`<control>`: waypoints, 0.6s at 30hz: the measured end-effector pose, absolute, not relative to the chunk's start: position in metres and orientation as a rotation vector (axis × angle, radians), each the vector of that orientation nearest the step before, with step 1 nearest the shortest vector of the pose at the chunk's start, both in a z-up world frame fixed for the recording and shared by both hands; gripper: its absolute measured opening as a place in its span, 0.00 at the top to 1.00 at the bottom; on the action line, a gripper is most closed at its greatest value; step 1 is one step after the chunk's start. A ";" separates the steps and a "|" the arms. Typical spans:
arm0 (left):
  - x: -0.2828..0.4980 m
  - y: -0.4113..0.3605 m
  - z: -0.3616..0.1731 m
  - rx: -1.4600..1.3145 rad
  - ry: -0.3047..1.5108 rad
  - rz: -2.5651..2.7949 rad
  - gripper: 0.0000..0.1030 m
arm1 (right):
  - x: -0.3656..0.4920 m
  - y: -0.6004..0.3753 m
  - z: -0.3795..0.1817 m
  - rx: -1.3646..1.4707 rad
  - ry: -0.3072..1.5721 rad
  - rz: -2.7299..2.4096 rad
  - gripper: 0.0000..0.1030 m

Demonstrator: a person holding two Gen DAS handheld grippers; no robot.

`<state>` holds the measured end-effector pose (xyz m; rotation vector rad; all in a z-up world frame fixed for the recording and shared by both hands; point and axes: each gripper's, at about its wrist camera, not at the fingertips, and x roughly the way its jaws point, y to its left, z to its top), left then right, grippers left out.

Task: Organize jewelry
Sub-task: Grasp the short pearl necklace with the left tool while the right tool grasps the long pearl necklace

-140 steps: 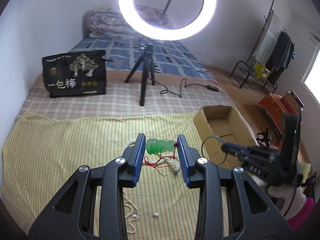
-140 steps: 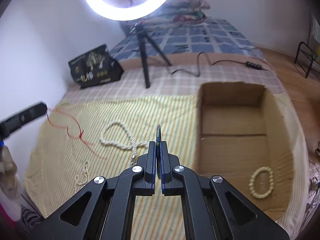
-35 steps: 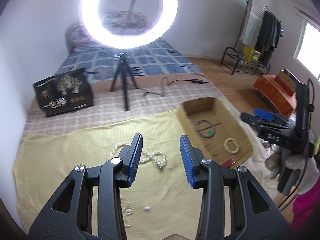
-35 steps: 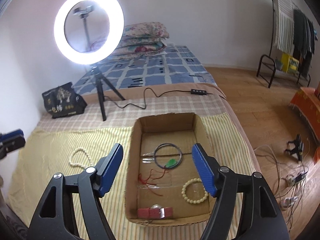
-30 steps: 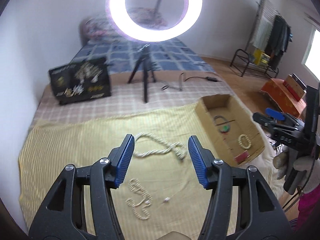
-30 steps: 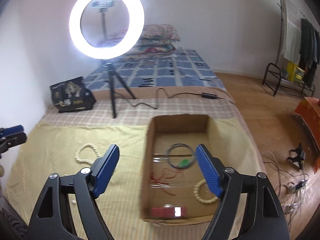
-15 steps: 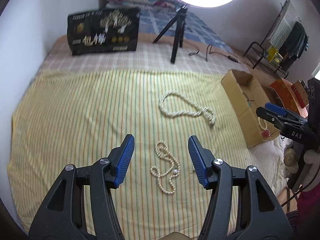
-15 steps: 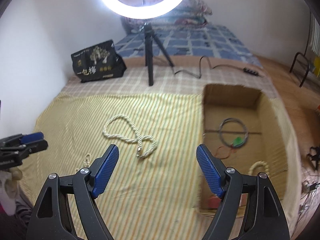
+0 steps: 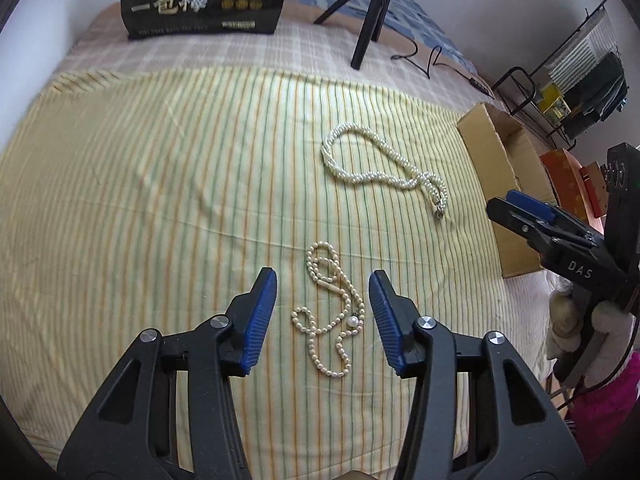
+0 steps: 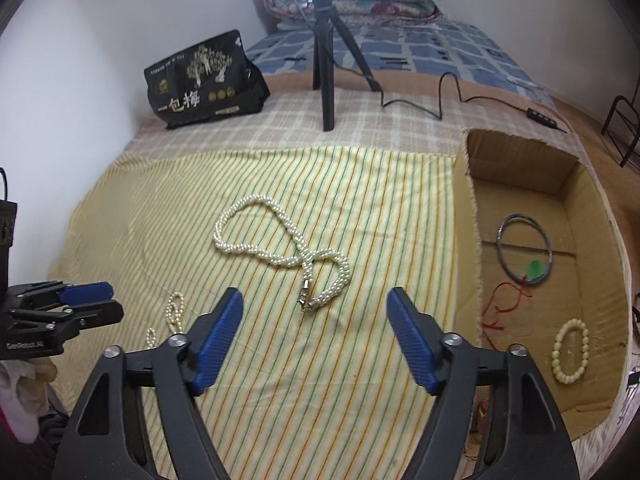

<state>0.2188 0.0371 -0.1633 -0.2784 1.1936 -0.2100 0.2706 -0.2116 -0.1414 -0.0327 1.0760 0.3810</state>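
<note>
My left gripper (image 9: pixel 322 304) is open and empty, its jaws either side of a thin pearl necklace (image 9: pixel 330 312) coiled on the yellow striped cloth (image 9: pixel 160 184). A thick twisted pearl necklace (image 9: pixel 380 172) lies farther off; in the right wrist view it (image 10: pixel 280 256) lies just ahead of my open, empty right gripper (image 10: pixel 315 322). The cardboard box (image 10: pixel 592 240) at the right holds a dark bangle (image 10: pixel 524 252), a green pendant (image 10: pixel 534 269) on red cord and a cream bead bracelet (image 10: pixel 570 350).
A black printed bag (image 10: pixel 204 80) and a black tripod (image 10: pixel 326 60) with its cable stand on the checked blanket beyond the cloth. Folded quilts (image 10: pixel 360 4) lie at the far wall. A clothes rack (image 9: pixel 576 80) stands off the bed's right side.
The pendant and bangle went from the grippers into the box; both grippers opened. In the last second my left gripper has dropped over the thin necklace and my right has swung left from the box.
</note>
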 end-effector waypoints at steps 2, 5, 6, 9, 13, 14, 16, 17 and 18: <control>0.221 0.034 -0.170 -0.287 1.216 -0.213 0.55 | 0.272 -0.210 -0.145 -0.033 1.087 0.382 0.38; 0.222 0.029 -0.181 -0.306 1.254 -0.220 0.55 | 0.275 -0.208 -0.152 -0.036 1.106 0.389 0.47; 0.222 0.028 -0.183 -0.305 1.260 -0.220 0.56 | 0.276 -0.208 -0.154 -0.038 1.115 0.395 0.47; 0.223 0.023 -0.186 -0.286 1.267 -0.219 0.57 | 0.276 -0.206 -0.157 -0.045 1.123 0.400 0.48; 0.226 0.023 -0.190 -0.298 1.276 -0.210 0.57 | 0.276 -0.205 -0.159 -0.050 1.127 0.402 0.49; 0.227 0.023 -0.192 -0.300 1.278 -0.209 0.57 | 0.275 -0.205 -0.160 -0.055 1.130 0.403 0.49; 0.230 0.022 -0.195 -0.302 1.286 -0.205 0.58 | 0.276 -0.203 -0.162 -0.062 1.137 0.405 0.53; 0.231 0.021 -0.196 -0.305 1.290 -0.204 0.59 | 0.276 -0.202 -0.164 -0.064 1.141 0.406 0.53; 0.232 0.021 -0.198 -0.307 1.294 -0.203 0.60 | 0.277 -0.201 -0.165 -0.064 1.144 0.406 0.53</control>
